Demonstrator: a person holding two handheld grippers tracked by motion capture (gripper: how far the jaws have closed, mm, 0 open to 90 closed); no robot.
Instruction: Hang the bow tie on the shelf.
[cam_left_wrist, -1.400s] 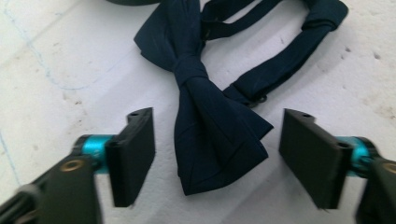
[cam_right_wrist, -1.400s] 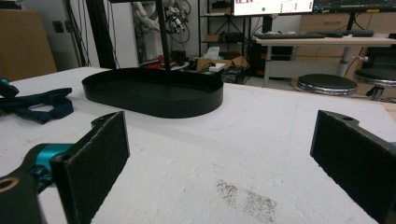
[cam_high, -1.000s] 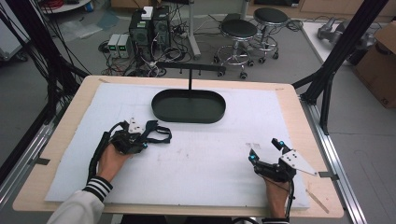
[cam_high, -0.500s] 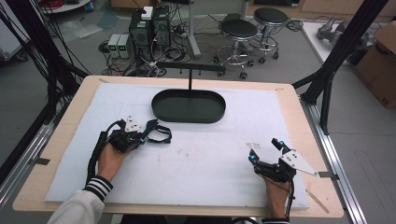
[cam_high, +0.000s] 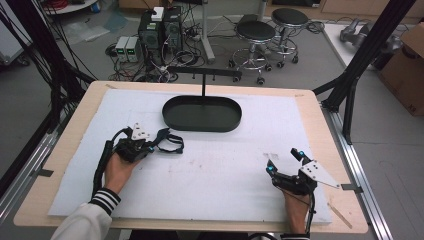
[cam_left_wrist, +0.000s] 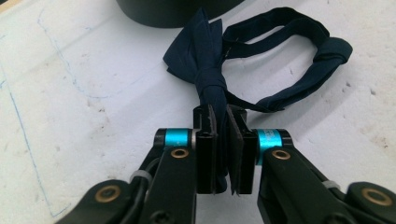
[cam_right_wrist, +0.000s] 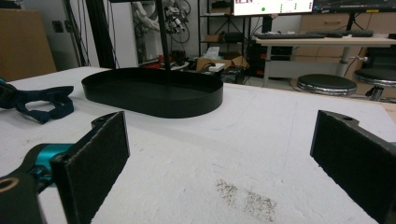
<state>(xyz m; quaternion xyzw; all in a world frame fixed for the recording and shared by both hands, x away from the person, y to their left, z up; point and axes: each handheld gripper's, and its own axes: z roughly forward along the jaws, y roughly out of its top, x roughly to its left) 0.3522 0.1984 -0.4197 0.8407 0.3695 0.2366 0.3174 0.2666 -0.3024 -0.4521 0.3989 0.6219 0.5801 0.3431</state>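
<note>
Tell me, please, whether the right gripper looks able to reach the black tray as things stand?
Probably yes: the right gripper has open, empty jaws, and bare white mat lies between it and the black tray.

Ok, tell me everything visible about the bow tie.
The bow tie is dark navy fabric: a knotted bow with a thin strap looping off to one side. It lies flat on the white table cover, just in front of the black tray. The left gripper is shut on one wing of the bow.

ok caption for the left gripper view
Left gripper pinching the navy bow tie on the white mat.
</note>
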